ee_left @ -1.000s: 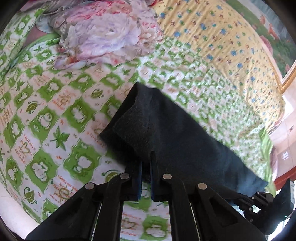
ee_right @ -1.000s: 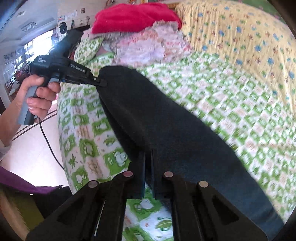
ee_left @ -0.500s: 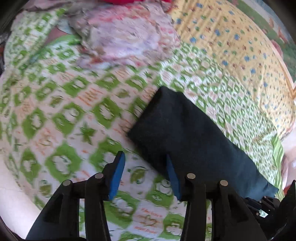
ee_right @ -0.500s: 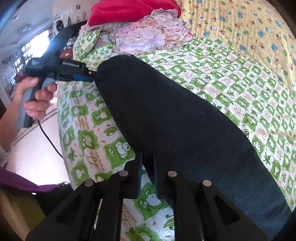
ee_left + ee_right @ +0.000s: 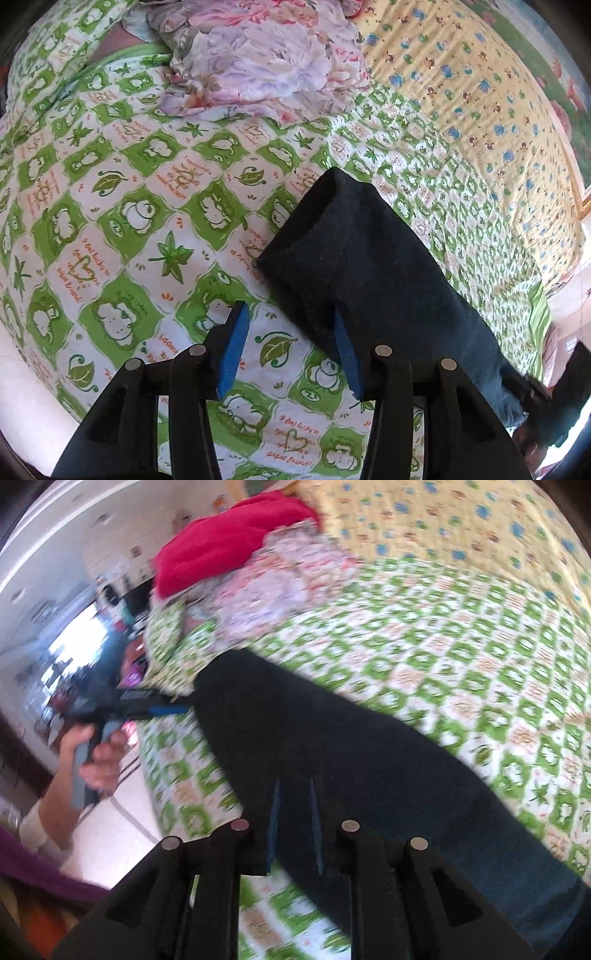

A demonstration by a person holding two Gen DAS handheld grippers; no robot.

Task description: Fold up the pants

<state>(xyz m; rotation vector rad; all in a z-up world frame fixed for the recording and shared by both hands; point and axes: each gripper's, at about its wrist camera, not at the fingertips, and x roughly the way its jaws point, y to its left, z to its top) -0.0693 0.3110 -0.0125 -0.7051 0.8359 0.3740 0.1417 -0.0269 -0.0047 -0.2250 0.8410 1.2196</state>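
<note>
**Now: pants folded on the bed, both grippers parted**

The pants [image 5: 373, 273] lie as a long dark band across the green-checked quilt [image 5: 122, 206], folded lengthwise, running diagonally from a blunt end near the middle of the bed towards the lower right. That blunt end shows doubled layers, one edge stepped slightly back from the other.

The left gripper [image 5: 288, 347] stands wide apart, its blue pads [image 5: 233, 350] facing each other across bare quilt. The right-hand pad sits at the near edge of the pants; whether it touches the cloth cannot be told. Nothing is held between the fingers.

In the right wrist view, which is blurred by motion, the right gripper [image 5: 293, 823] is over the pants [image 5: 332, 746], its fingers a narrow gap apart. Dark cloth fills the space behind the gap, and it cannot be told whether any fabric is pinched there. The other gripper [image 5: 147, 709] appears at the far end of the pants, held by a hand [image 5: 98, 760] beside the bed edge.

Beyond the pants, a floral cloth [image 5: 258, 66] lies crumpled at the head of the quilt, with a red cloth [image 5: 229, 539] heaped behind it. A yellow sheet [image 5: 480, 110] with small blue and green prints covers the far side of the bed, next to the quilt.
</note>
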